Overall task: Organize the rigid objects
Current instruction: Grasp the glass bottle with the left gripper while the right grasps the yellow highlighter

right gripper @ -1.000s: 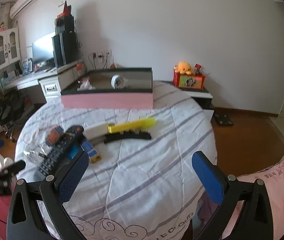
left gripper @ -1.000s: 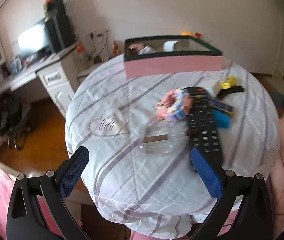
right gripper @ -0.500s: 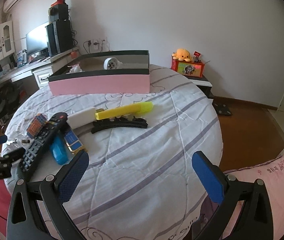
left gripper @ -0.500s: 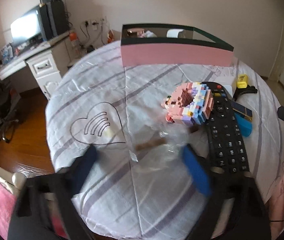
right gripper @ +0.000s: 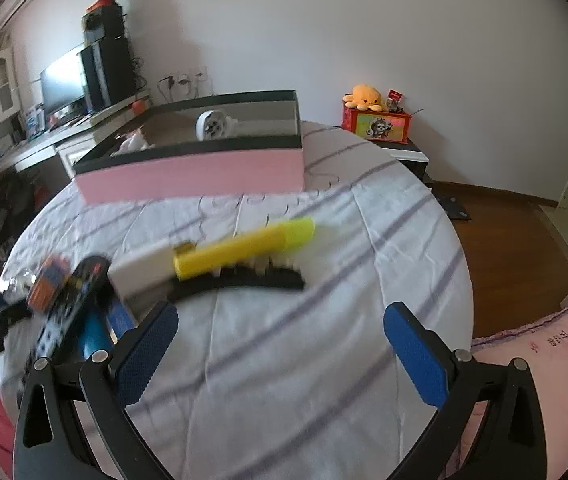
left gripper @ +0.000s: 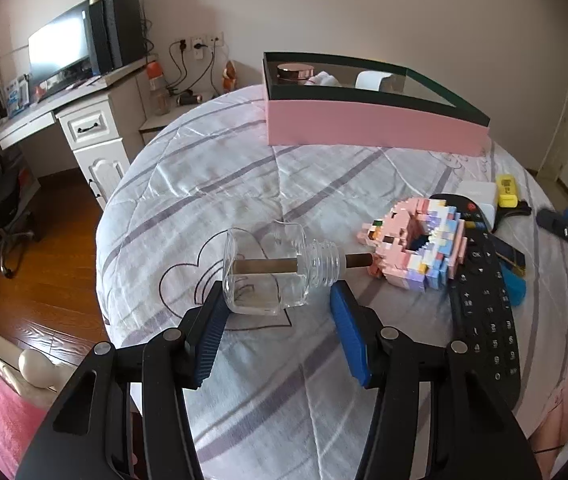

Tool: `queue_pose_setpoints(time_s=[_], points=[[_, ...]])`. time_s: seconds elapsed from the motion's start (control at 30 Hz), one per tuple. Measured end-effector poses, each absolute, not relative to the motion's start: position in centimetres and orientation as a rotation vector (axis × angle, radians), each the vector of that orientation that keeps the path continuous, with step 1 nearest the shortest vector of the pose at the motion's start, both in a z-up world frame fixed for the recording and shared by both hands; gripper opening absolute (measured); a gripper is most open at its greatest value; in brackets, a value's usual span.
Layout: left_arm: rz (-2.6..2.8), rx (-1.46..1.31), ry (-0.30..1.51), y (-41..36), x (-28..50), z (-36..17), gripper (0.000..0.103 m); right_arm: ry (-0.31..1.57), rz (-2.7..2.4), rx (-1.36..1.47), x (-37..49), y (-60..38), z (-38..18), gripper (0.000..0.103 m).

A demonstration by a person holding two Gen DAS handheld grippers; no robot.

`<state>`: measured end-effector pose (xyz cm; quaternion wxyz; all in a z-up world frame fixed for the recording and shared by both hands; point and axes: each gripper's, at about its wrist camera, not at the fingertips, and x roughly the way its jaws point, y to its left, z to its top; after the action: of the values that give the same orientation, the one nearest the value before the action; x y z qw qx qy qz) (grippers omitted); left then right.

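With the left gripper (left gripper: 277,312) held partly open around, but not yet closed on, the glass bottle (left gripper: 273,270) lying sideways on the table (left gripper: 219,184), the slick bottle could be squeezed out or rolled away, while the right gripper (right gripper: 279,340) is held wide open and empty.

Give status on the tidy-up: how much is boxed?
Done: a few items sit in the pink box. In hand: nothing; the open left gripper straddles the glass bottle, and the right gripper is open. Left: bottle, block toy, remote, yellow marker.
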<state>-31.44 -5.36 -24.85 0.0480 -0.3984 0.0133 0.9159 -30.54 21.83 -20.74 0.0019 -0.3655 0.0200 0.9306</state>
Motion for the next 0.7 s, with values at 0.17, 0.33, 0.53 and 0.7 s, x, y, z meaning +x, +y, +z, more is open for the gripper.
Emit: queue_pose_setpoints(time_s=[0.17,0.33,0.53,0.7], points=[[2.782,-1.218,0.062,-5.4,-31.7,-24.8,0.054,0.015,2.915,-1.23,-32.7,20.7,-21.6,0.103],[2.777,-1.213,0.064,-5.5,-31.9,-24.9,0.055,0.022,2.864,-1.188,-33.8,22.2,-21.8,0.103],[2.79,-1.216,0.06,-5.4,-32.7,-25.1,0.056,0.047,2.713,-1.151,-34.6,26.6,-21.4,0.103],[2.819,-1.214,0.035,-5.5,-33.3,-25.1,0.067,0.094,2.761,-1.152,-35.0,26.4,-20.9,0.103]])
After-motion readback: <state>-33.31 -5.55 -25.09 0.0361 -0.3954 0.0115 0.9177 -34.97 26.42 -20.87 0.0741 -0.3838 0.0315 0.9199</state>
